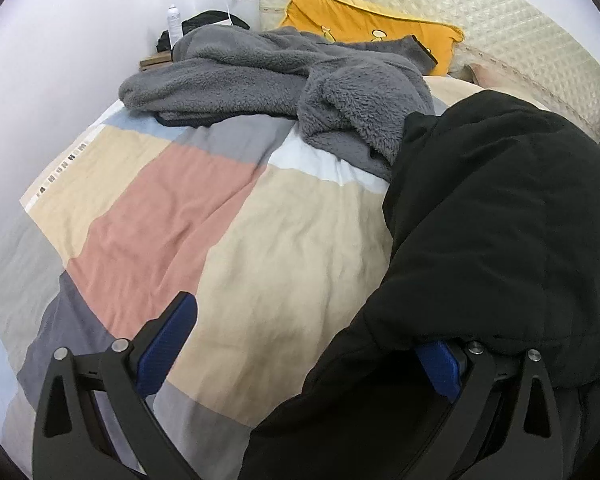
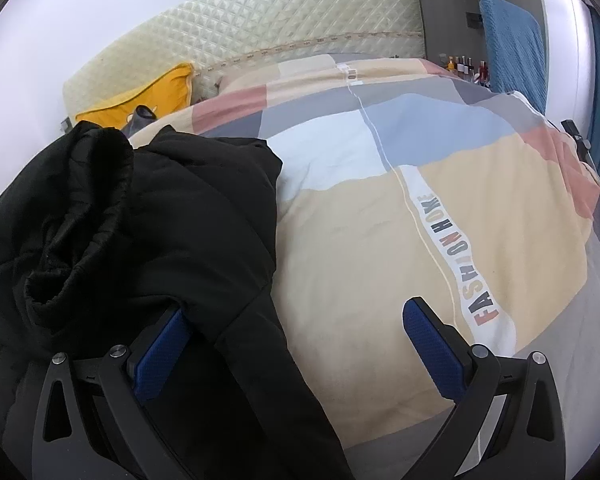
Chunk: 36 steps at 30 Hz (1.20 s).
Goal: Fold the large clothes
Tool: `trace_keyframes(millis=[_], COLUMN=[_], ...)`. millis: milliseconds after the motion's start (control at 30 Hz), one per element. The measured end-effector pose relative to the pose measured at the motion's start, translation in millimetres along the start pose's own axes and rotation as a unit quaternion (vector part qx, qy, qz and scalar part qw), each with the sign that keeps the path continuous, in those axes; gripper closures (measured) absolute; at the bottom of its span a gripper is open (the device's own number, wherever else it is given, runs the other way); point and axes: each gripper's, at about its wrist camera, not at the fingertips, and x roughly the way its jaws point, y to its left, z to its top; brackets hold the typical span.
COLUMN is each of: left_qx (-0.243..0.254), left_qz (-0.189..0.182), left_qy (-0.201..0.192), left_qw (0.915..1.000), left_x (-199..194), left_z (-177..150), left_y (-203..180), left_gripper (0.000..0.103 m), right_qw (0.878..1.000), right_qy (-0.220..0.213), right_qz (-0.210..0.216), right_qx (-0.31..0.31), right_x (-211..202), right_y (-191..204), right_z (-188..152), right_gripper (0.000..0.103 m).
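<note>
I hold a hand-held gripper in each hand over a bed covered by a patchwork duvet (image 1: 236, 264). A bulky black jacket (image 1: 500, 220) lies on the bed between them. In the left wrist view it fills the right half of the frame, draped over my left hand-held gripper's (image 1: 304, 352) right finger; the jaws stand wide apart and pinch nothing. In the right wrist view the jacket (image 2: 148, 208) fills the left half, covering the tip of my right hand-held gripper's (image 2: 296, 344) left finger; these jaws also stand wide and hold nothing. The jacket's long axis seems to run from the lower frame edge up toward the headboard (image 2: 260, 24). Both hands look about equally near. A grey fleece garment (image 1: 292, 80) lies heaped at upper centre in the left view, well apart.
</note>
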Motion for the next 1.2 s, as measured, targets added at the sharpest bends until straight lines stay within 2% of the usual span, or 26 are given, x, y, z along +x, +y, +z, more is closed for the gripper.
trace_keyframes(millis=[200,367,500,667,800,900,1033,1200], left_qx=[0.01,0.009,-0.005,0.037,0.026,0.031,0.052,0.051], left_qz=[-0.031,-0.07,-0.117,-0.123,-0.144,-0.147,-0.133,-0.135], left_qy=[0.013,-0.006,-0.039,-0.077,-0.099,-0.125,-0.148,-0.154], left_qw=[0.9994,0.9975,0.9924,0.9887,0.9843,0.9807,0.9786,0.9774], left_x=[-14,-54,-108,-181,-240,-289,-348,-403], left_z=[-3,-10,-10,-10,3,12,14,18], left_y=[-5,-4,-1,-7,7,19,44,87], left_gripper=[0.002,0.002,0.002,0.002,0.002,0.002,0.002,0.002], right_qw=[1.0,0.999,0.998,0.993,0.988,0.984,0.981,0.978], right_qy=[0.013,-0.013,-0.043,-0.091,-0.121,-0.141,-0.158,-0.161], right_qz=[0.003,0.026,0.05,0.061,0.078,0.084,0.091,0.103], right_qx=[-0.017,-0.024,-0.024,-0.052,-0.057,-0.064,-0.072,-0.082], right_x=[-14,-62,-111,-189,-249,-297,-353,-410], right_y=[9,30,49,75,85,92,92,74], right_z=[-3,-8,-4,3,11,18,20,20], right_gripper=[0.0,0.0,0.0,0.0,0.0,0.0,0.0,0.0])
